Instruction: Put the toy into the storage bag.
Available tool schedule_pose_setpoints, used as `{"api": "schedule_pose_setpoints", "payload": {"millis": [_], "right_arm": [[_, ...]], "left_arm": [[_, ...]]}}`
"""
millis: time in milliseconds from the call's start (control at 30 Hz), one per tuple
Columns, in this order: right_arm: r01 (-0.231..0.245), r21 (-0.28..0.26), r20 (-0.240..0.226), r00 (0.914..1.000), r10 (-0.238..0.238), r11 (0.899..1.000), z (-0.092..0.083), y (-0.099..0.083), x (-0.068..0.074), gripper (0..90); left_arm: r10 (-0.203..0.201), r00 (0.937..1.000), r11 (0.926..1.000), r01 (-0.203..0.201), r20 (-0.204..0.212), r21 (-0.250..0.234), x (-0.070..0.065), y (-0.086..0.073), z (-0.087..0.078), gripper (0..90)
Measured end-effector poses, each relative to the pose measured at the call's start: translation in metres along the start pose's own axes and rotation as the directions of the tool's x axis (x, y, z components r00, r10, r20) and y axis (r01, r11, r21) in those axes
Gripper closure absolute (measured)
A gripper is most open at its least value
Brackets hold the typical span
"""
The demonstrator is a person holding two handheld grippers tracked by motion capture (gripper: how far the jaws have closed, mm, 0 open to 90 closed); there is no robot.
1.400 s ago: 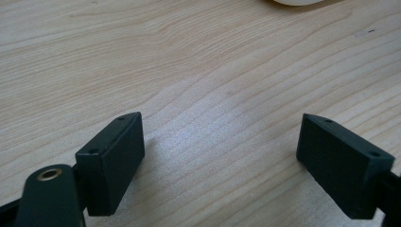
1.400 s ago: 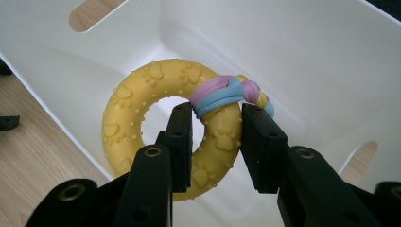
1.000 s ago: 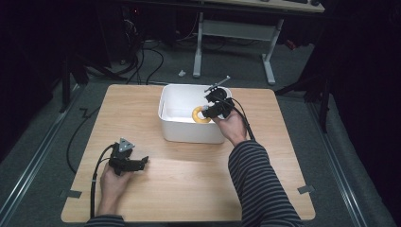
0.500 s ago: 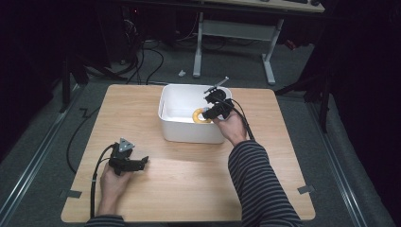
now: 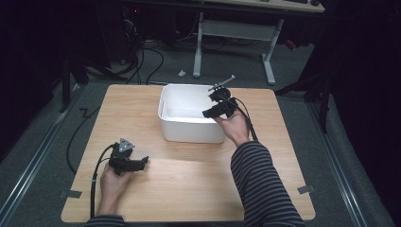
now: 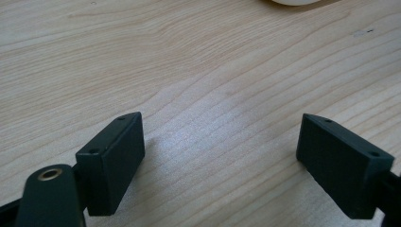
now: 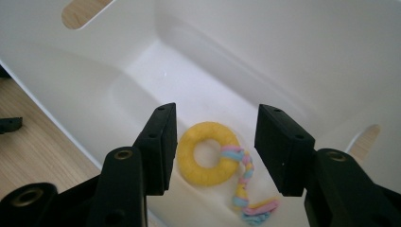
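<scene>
My right gripper (image 7: 215, 151) hangs inside the white bin (image 5: 172, 125), jaws spread either side of a yellow ring toy (image 7: 205, 153) with a pastel twisted rope (image 7: 246, 189) trailing toward five o'clock. My left gripper (image 6: 220, 161) rests wide apart on the wooden table (image 5: 189, 184).

No readable text, labels, brands or numbers are showing anywhere in these views; nothing legible is appearing on any surface.
</scene>
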State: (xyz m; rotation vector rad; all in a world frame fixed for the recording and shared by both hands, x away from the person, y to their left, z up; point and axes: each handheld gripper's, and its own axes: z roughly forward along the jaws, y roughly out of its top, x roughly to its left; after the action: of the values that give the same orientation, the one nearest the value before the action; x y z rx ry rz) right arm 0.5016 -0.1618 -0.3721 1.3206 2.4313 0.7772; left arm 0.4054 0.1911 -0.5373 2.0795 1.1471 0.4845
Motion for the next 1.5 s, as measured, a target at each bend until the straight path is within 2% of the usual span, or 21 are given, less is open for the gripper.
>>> {"api": "schedule_pose_setpoints", "payload": {"millis": [33, 67, 167, 200, 567, 1100, 1500], "right_arm": [[0.0, 0.0, 0.0, 1.0, 0.0, 1.0, 0.0, 0.0, 0.0, 50.1], [-0.001, -0.031, 0.007, 1.0, 0.001, 1.0, -0.007, -0.003, -0.003, 50.1], [-0.013, -0.051, 0.01, 0.9999, 0.013, 0.999, -0.013, -0.005, -0.006, 50.3], [-0.024, -0.072, 0.012, 0.9996, 0.025, 0.997, -0.02, -0.009, -0.011, 50.4], [-0.057, -0.137, 0.022, 0.9979, 0.061, 0.989, -0.045, -0.027, -0.027, 50.6], [-0.111, -0.192, 0.041, 0.9918, 0.121, 0.975, -0.071, -0.058, -0.048, 50.6], [-0.159, -0.211, 0.058, 0.9829, 0.175, 0.964, -0.083, -0.093, -0.065, 50.6]], "left_arm": [[0.0, 1.0, 1.0, 0.0, 0.0, 0.0, 0.0, 0.0, 0.0, 16.3], [0.0, 1.0, 1.0, 0.0, 0.0, 0.0, 0.0, 0.0, 0.0, 16.3], [0.0, 1.0, 1.0, 0.0, 0.0, 0.0, 0.0, 0.0, 0.0, 16.3], [0.0, 1.0, 1.0, 0.0, 0.0, 0.0, 0.0, 0.0, 0.0, 16.3], [0.0, 1.0, 1.0, 0.0, 0.0, 0.0, 0.0, 0.0, 0.0, 16.3], [0.0, 1.0, 1.0, 0.0, 0.0, 0.0, 0.0, 0.0, 0.0, 16.3], [0.0, 1.0, 1.0, 0.0, 0.0, 0.0, 0.0, 0.0, 0.0, 16.3]]}}
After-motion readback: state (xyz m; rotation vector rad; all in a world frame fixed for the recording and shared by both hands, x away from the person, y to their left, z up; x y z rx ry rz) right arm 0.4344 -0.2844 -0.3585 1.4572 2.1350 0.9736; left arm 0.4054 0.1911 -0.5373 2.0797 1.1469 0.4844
